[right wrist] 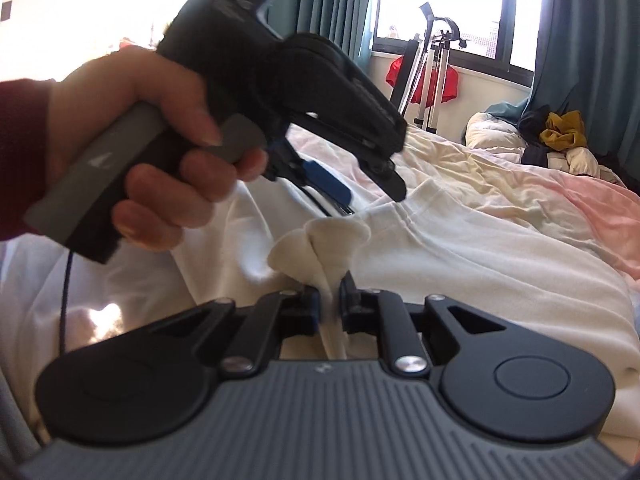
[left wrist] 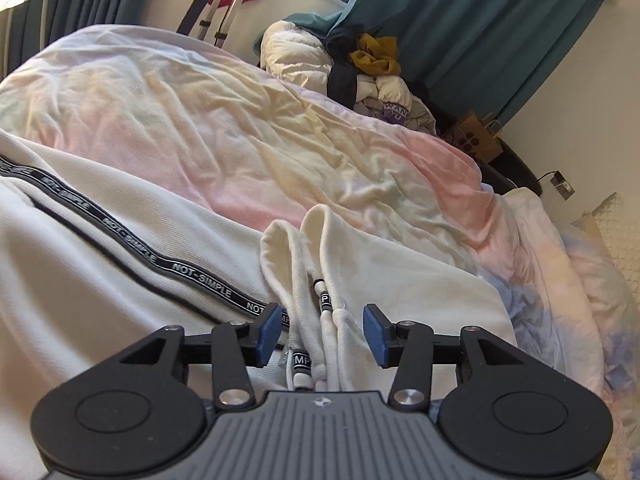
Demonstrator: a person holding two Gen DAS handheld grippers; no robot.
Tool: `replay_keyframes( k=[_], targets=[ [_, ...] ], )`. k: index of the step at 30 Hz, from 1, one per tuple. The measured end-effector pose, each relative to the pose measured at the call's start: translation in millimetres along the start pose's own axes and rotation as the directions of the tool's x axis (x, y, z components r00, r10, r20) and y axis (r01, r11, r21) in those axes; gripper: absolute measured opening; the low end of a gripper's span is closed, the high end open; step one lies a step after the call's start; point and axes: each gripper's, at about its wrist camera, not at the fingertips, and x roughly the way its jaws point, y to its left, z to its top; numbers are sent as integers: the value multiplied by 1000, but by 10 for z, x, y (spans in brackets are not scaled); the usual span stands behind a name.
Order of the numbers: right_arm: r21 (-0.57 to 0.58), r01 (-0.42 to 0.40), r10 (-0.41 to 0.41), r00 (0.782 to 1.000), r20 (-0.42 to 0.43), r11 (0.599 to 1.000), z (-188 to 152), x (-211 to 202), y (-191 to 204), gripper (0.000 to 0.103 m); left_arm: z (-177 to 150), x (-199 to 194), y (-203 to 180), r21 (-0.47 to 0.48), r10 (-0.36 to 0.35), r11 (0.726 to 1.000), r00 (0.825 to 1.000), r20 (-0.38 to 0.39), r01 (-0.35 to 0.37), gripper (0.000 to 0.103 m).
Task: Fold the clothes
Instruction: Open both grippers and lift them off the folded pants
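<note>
Pinching with the right claw (right wrist: 329, 300) a raised ridge of the white hoodie (right wrist: 480, 260), jaws nearly closed with cloth pressed between them, so grasping the garment and not empty. Probably held this way to lift the neck part off the bed (left wrist: 240, 128) while the other side is prepared. Spread wide on the left claw (left wrist: 320, 332), released, with one blue pad on each side of the drawstrings (left wrist: 322, 304) and nothing caught yet. Seems placed so in order to take the cords and the two soft hood edges just beyond the drawstrings in one bite; only a judgement. Seen from the right wrist view, carried in the left hand (right wrist: 160, 140) above the garment and tilted down toward it, a little blurred. As for the hoodie itself: lying spread on the pastel cover of the bed, body running to both sides of the drawstrings, with a black tape (left wrist: 132, 240) reading NOT-SIMPLE going away to the left of the drawstrings. Not folded yet, by the look of it; still loose and wrinkled. Far beyond the drawstrings, at the other end of the bed, a pile of other clothes (left wrist: 372, 64), untouched. Worth closing the left claw carefully, since thin cords can slip out between the pads.
</note>
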Motion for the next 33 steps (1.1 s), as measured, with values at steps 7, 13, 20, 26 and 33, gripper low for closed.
replay_keyframes(
  k=[7, 13, 20, 26, 33],
  targets=[
    [64, 0, -3, 999, 46, 998, 52, -203, -75, 60, -306, -1026, 0, 39, 125, 990, 981, 148, -132, 78],
    [143, 17, -33, 993, 114, 990, 104, -492, -178, 79, -630, -1562, -183, 95, 159, 979, 963, 217, -183, 87],
    [262, 130, -152, 986, 66, 956, 104, -729, -395, 80, -1042, -1866, -533, 164, 189, 955, 935, 301, -246, 95],
    [335, 199, -218, 976, 17, 921, 8, -924, -507, 80, -1287, -1950, -792, 242, 200, 922, 908, 368, -301, 103],
    [378, 241, -263, 965, 8, 894, -130, -1278, -579, 80, -1382, -1876, -684, 237, 216, 921, 911, 351, -310, 103]
  ],
)
